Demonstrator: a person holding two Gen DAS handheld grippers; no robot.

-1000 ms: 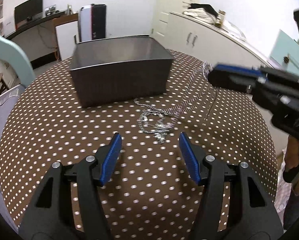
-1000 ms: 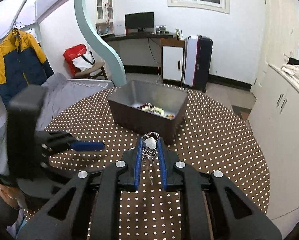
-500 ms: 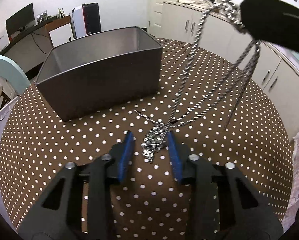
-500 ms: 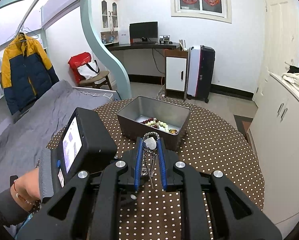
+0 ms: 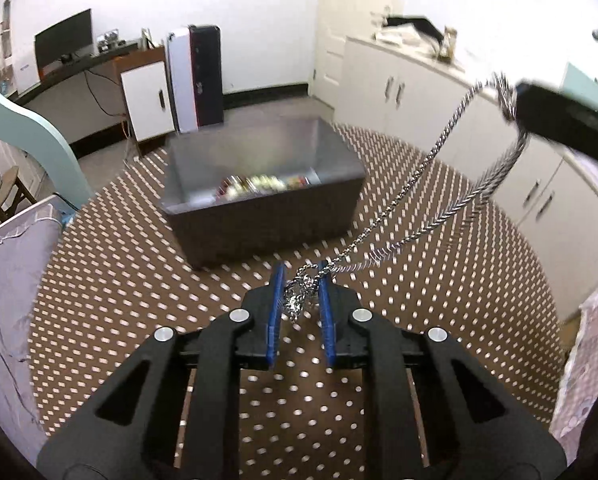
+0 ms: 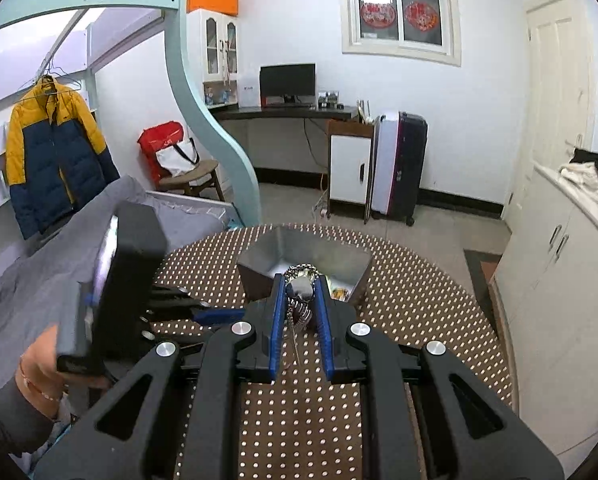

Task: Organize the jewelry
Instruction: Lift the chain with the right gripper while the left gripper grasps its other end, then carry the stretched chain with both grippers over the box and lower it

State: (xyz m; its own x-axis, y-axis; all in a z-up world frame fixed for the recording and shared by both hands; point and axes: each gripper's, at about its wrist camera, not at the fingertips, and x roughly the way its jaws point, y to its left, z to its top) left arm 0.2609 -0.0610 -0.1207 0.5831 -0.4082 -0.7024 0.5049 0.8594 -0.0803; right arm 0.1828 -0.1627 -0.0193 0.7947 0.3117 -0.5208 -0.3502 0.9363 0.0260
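Your left gripper (image 5: 300, 283) is closing its jaws on the bunched end of the silver chain (image 5: 427, 184), which stretches toward 2 o'clock to your right gripper (image 6: 299, 285), clamped on its other end. The grey box (image 5: 267, 216) sits at 12 on the dotted counter (image 5: 119, 280).

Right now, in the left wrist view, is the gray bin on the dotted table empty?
No: the gray bin already holds blurred, colourful beaded pieces lying along its floor near the front wall.
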